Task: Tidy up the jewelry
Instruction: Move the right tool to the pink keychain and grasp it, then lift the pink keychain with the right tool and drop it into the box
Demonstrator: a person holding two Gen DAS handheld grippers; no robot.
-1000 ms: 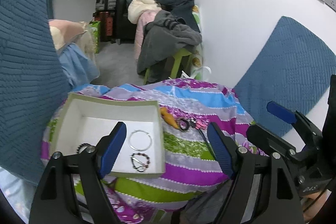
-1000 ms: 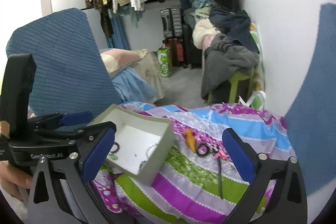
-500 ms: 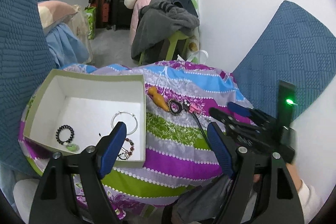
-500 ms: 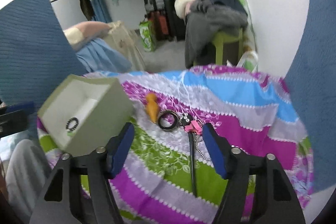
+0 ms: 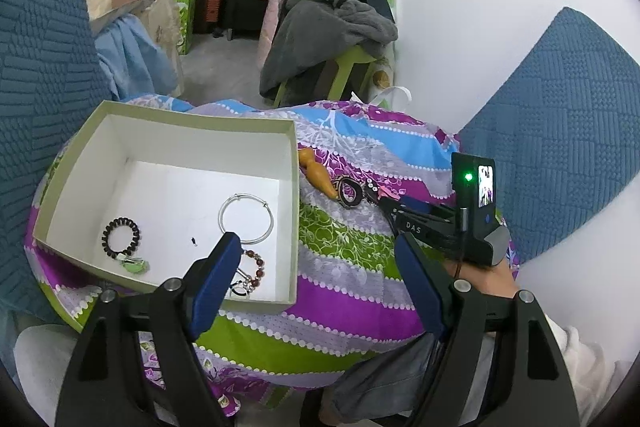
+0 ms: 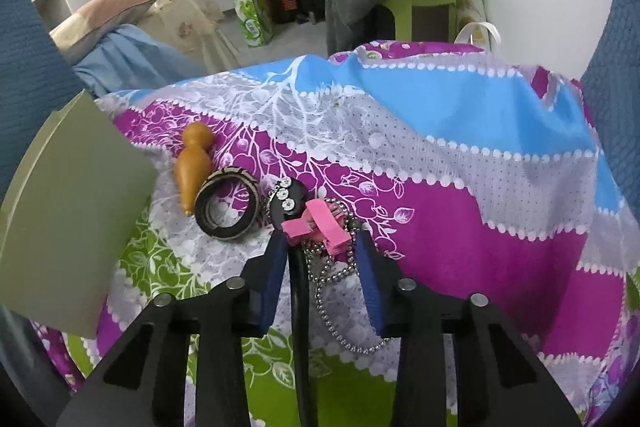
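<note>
- On my far left, the open box [image 5: 294, 211] sits on the striped bedspread [image 5: 348, 291], white inside with olive walls.
- In the box I count a dark beaded bracelet [image 5: 120, 237] with a green pendant, a silver bangle [image 5: 246, 219], and a red-brown beaded bracelet [image 5: 254, 267] near the front wall.
- My left gripper [image 5: 312, 267] hovers over the box's near right corner, jaws spread wide, nothing between them.
- Just right of the box, on the bedspread, lies an orange gourd charm [image 6: 192, 163], touching a dark woven bangle [image 6: 228, 203].
- Beside that bangle is a black piece with three rhinestones [image 6: 286, 203], then a pink bow [image 6: 320, 225] tangled with a ball chain [image 6: 336, 291].
- My right gripper [image 6: 322, 255] is down on the cloth, and its jaws have just been closing to a narrow gap; the pink bow and chain sit between the blue fingertips [image 6: 280, 251]. I cannot tell whether the pads press on them.
- In the left camera, the right gripper's body shows a green light, with a hand [image 5: 486, 277] behind it.
</note>
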